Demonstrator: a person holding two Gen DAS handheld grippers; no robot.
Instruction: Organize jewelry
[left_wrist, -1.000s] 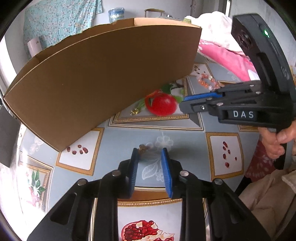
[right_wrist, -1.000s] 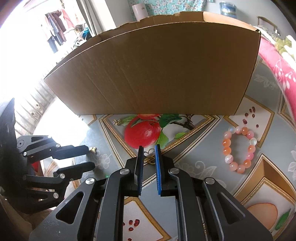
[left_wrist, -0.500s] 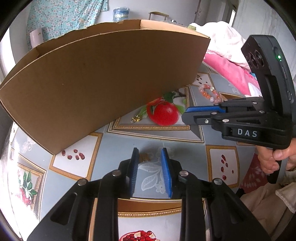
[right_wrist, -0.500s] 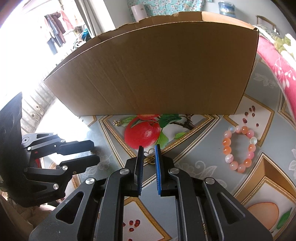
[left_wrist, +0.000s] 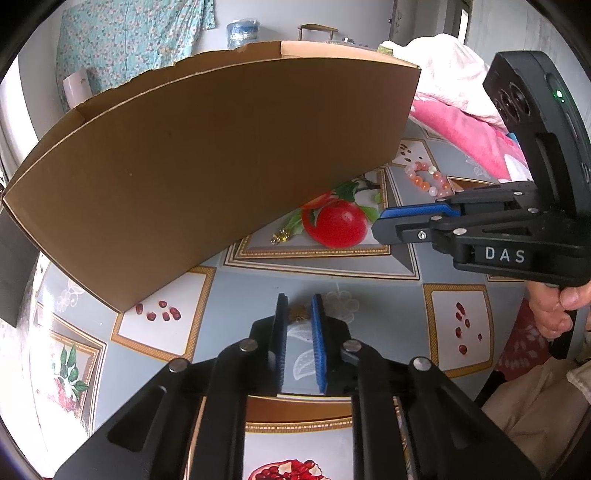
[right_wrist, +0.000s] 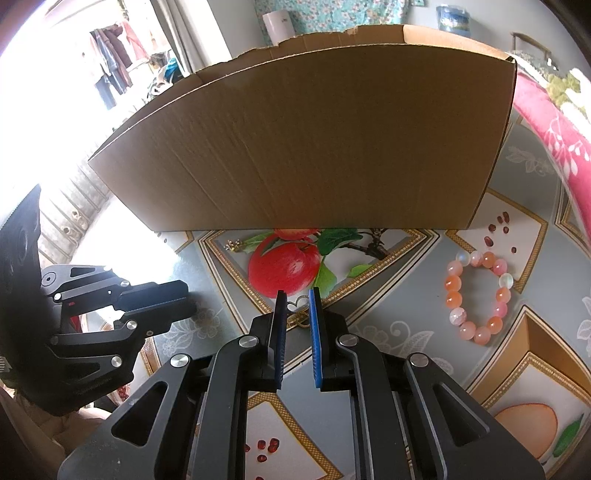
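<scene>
A tall brown cardboard box (left_wrist: 207, 162) (right_wrist: 314, 147) stands on the patterned tablecloth. A small gold piece of jewelry (left_wrist: 298, 314) lies on the cloth between the fingertips of my left gripper (left_wrist: 299, 306), which is open a little around it. My right gripper (right_wrist: 295, 301) is open a little over a thin gold ring-like piece (right_wrist: 297, 312) on the cloth. Another gold piece (left_wrist: 280, 236) (right_wrist: 232, 245) lies by the foot of the box. A pink and orange bead bracelet (right_wrist: 478, 297) (left_wrist: 428, 179) lies at the right.
The box wall fills the far side of both views. A pink blanket (left_wrist: 458, 125) lies at the right behind the table. The right gripper's body (left_wrist: 498, 236) crosses the left wrist view; the left gripper's body (right_wrist: 92, 314) sits at the left of the right wrist view.
My left gripper has drawn closer to the gold piece, which now sits between its fingertips. The right gripper has stayed over its gold piece.
</scene>
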